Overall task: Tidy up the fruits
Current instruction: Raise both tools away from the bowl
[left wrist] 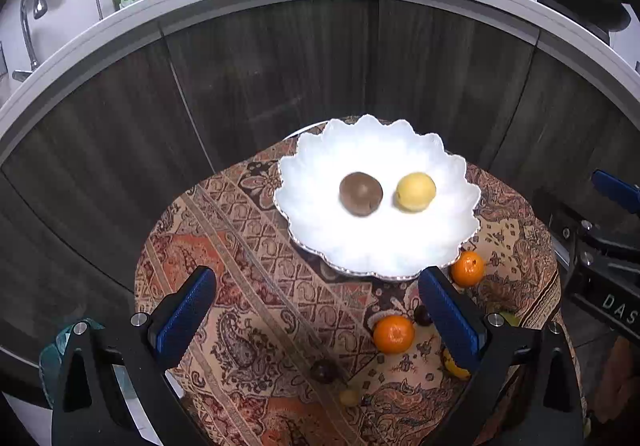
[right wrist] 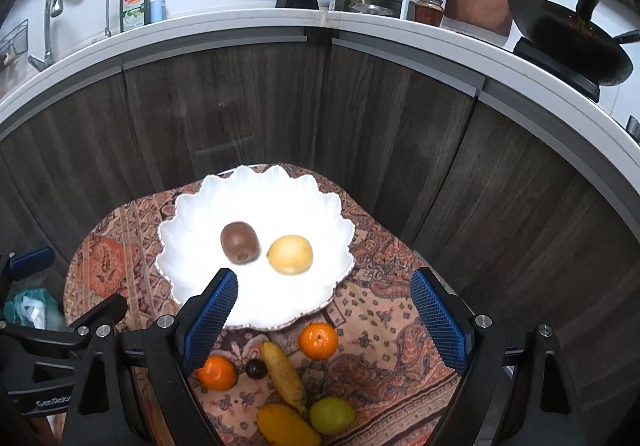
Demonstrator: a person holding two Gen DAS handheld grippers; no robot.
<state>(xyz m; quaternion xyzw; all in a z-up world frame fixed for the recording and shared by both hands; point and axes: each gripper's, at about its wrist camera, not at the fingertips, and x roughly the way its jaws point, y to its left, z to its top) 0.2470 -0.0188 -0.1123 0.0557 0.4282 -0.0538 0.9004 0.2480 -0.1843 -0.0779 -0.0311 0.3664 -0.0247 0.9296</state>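
Observation:
A white scalloped plate (left wrist: pixel 400 254) (right wrist: pixel 192 214) sits on a small table with a patterned cloth (left wrist: pixel 248 286) (right wrist: pixel 384 326). On it lie a brown kiwi (left wrist: pixel 360 193) (right wrist: pixel 239 242) and a yellow lemon (left wrist: pixel 415 191) (right wrist: pixel 289 254). On the cloth in front of the plate are two oranges (left wrist: pixel 393 334) (right wrist: pixel 318 341), a dark plum (right wrist: pixel 256 369), a small banana (right wrist: pixel 285 374), a yellow mango (right wrist: pixel 288 426) and a green lime (right wrist: pixel 331 415). My left gripper (left wrist: pixel 316 310) is open and empty above the cloth. My right gripper (right wrist: pixel 324 310) is open and empty above the plate's near edge.
Dark wood cabinet fronts (right wrist: pixel 280 106) stand right behind the table under a white counter (right wrist: pixel 240 22) with a sink tap, dish soap, knife block, pots and a wok. Another dark plum (left wrist: pixel 324 370) and a small yellow fruit (left wrist: pixel 350 397) lie on the cloth.

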